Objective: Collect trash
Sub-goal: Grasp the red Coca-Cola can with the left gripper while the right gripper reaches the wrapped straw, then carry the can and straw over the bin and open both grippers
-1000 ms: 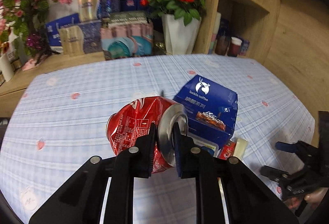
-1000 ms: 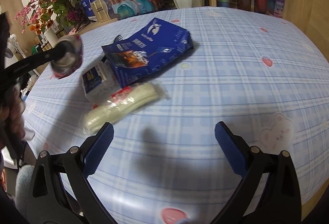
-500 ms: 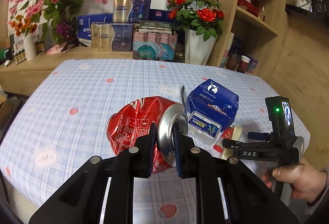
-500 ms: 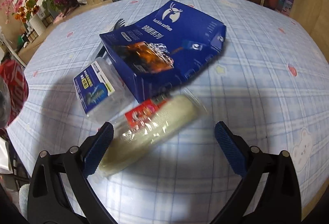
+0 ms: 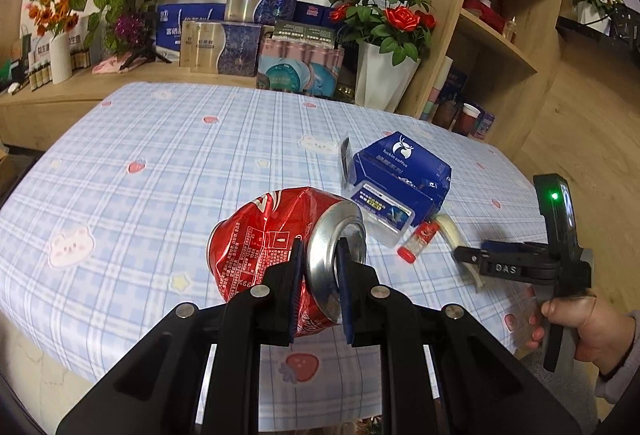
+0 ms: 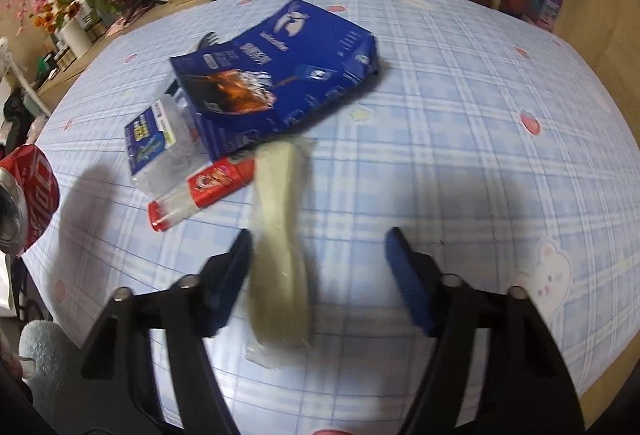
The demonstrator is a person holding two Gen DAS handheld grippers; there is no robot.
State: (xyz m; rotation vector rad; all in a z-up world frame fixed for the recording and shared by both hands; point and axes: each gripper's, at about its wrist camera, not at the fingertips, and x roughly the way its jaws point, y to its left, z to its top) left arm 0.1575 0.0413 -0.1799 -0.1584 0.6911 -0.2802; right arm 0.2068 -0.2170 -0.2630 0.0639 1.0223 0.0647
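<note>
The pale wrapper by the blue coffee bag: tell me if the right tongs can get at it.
Probably yes. The right tongs are open with the pale wrapper lying between the fingers, nothing over it; the wrapper lies nearer the left finger.

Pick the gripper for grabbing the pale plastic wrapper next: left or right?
Right. The right gripper has open jaws already straddling the pale crumpled plastic wrapper on the blue checked tablecloth. The left gripper is shut on the crushed red soda can.
</note>
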